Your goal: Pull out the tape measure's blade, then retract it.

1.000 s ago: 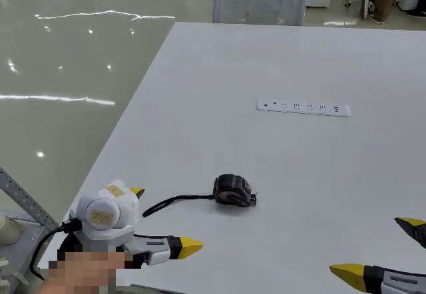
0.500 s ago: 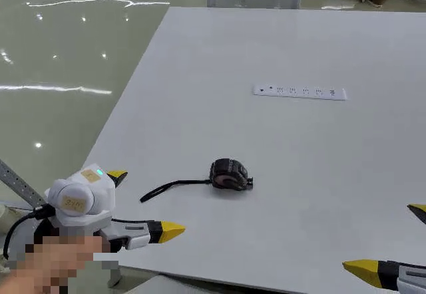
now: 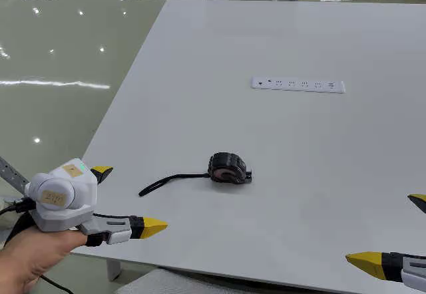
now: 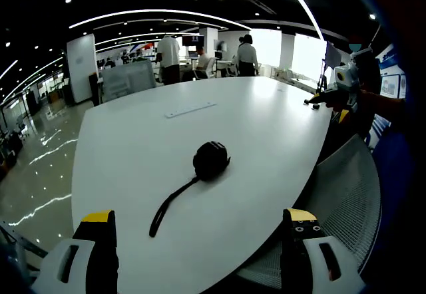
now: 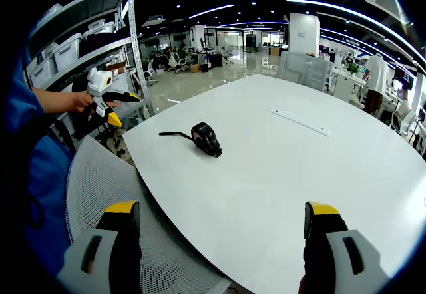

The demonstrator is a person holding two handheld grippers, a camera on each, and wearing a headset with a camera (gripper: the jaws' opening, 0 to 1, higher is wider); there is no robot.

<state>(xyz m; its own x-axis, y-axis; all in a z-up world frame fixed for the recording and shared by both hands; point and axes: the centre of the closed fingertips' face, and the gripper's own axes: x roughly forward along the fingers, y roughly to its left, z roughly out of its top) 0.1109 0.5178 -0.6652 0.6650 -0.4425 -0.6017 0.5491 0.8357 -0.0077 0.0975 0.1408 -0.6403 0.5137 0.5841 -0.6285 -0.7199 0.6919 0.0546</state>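
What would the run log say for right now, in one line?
tape measure: on table, blade in, strap loose | left claw: open, not touching it | right claw: open, not touching it

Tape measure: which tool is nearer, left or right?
Left. The left tool hangs open at the near-left edge of the table, just short of the strap on the tape measure; the right tool, also open, is farther at the near right.

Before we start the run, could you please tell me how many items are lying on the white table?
2: the tape measure lies near the front edge of the table; the power strip lies farther back, apart from it. Nothing seems hidden.
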